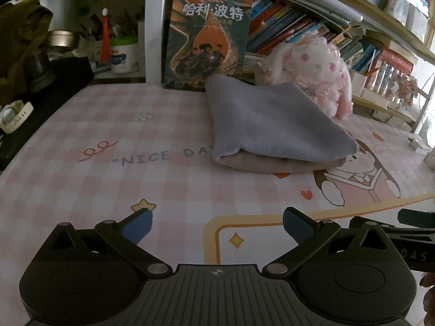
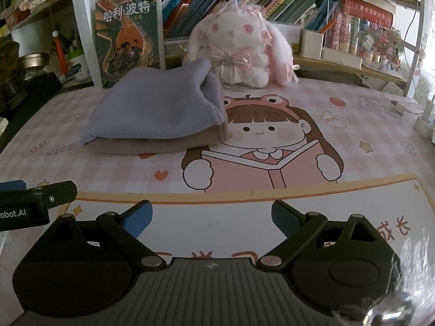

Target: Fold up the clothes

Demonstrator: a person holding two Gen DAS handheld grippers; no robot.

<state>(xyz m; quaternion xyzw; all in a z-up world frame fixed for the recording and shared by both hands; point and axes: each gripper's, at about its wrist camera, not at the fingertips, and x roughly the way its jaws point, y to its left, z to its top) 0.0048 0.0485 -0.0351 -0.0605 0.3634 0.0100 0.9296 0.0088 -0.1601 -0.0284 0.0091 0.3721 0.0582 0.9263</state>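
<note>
A folded lavender cloth (image 1: 272,125) lies on top of a folded tan cloth (image 1: 272,164) on the pink checked desk mat (image 1: 108,179). The right wrist view shows the same stack, lavender cloth (image 2: 157,108) over tan cloth (image 2: 163,142), left of centre. My left gripper (image 1: 217,224) is open and empty, well short of the stack. My right gripper (image 2: 211,216) is also open and empty, near the front of the mat (image 2: 367,141). The left gripper's body (image 2: 32,203) shows at the left edge of the right wrist view, and the right gripper's body (image 1: 407,233) at the right edge of the left wrist view.
A pink and white plush rabbit (image 2: 242,46) sits just behind the stack. A large book (image 1: 206,40) stands upright against the shelf, with rows of books (image 2: 231,0) behind. A metal tin (image 1: 61,38) and clutter stand at the far left. White chargers (image 2: 425,116) lie at the right edge.
</note>
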